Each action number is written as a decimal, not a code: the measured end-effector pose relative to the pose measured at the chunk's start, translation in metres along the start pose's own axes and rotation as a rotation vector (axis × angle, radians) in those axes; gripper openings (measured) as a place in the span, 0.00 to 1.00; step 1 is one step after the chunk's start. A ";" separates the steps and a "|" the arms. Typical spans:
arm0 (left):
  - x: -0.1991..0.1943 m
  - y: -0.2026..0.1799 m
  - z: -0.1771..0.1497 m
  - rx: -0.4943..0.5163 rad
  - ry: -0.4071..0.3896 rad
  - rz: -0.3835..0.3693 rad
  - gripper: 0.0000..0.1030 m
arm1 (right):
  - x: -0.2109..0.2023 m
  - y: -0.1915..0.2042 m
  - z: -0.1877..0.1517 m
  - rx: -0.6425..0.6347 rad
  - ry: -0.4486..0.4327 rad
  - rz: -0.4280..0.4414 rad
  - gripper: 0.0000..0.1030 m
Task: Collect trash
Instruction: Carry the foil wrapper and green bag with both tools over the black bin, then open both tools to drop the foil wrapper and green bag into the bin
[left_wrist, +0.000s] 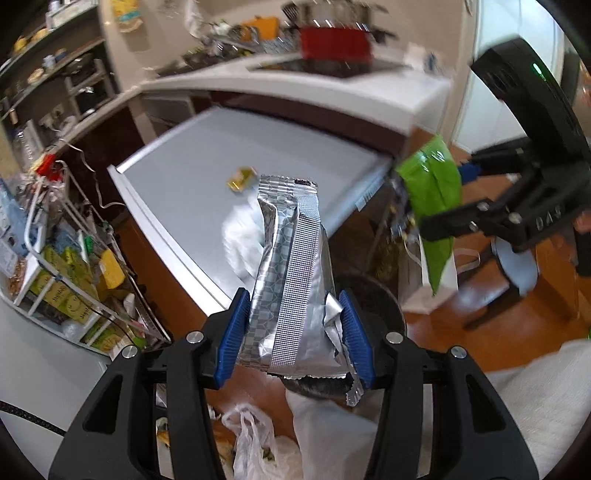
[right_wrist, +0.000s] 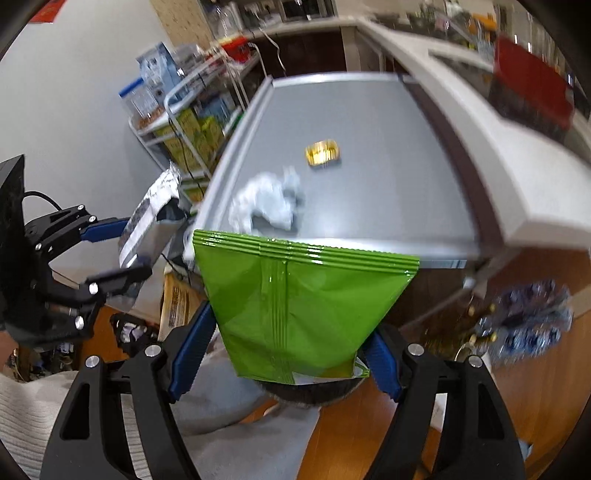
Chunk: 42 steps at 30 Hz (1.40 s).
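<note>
My left gripper (left_wrist: 295, 332) is shut on a silver foil wrapper (left_wrist: 291, 280) that stands up between its blue pads, its torn end hanging below them. My right gripper (right_wrist: 284, 354) is shut on a green snack bag (right_wrist: 299, 306), also seen at the right of the left wrist view (left_wrist: 432, 192). Both are held off the near edge of the grey table (right_wrist: 369, 192). On the table lie a crumpled white tissue (right_wrist: 269, 206) and a small gold wrapper (right_wrist: 322, 152). A dark round bin (left_wrist: 373, 295) sits beneath the grippers, mostly hidden.
A wire rack (left_wrist: 74, 280) with yellow-green boxes stands left of the table. A white counter (left_wrist: 295, 85) with a red box (left_wrist: 334, 42) runs behind it. White plastic bags (left_wrist: 258, 443) lie on the wooden floor (left_wrist: 461, 339). A person's pale sleeve (right_wrist: 22, 413) shows low in the right wrist view.
</note>
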<state>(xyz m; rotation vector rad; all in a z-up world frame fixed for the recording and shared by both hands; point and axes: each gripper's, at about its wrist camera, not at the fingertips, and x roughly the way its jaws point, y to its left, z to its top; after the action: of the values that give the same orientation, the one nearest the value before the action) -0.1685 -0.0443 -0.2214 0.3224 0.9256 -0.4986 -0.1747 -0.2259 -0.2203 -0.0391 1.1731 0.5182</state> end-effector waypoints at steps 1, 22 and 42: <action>0.009 -0.003 -0.005 0.000 0.027 -0.021 0.49 | 0.008 -0.002 -0.004 0.010 0.017 -0.004 0.72; 0.104 -0.016 -0.036 -0.054 0.224 -0.066 0.75 | 0.121 -0.045 -0.036 0.227 0.196 -0.025 0.78; 0.044 0.005 0.002 -0.098 0.053 -0.001 0.86 | 0.028 -0.036 0.010 0.125 0.007 -0.087 0.87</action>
<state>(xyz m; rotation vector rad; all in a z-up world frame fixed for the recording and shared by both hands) -0.1423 -0.0530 -0.2557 0.2475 0.9984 -0.4454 -0.1431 -0.2446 -0.2493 0.0150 1.2032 0.3674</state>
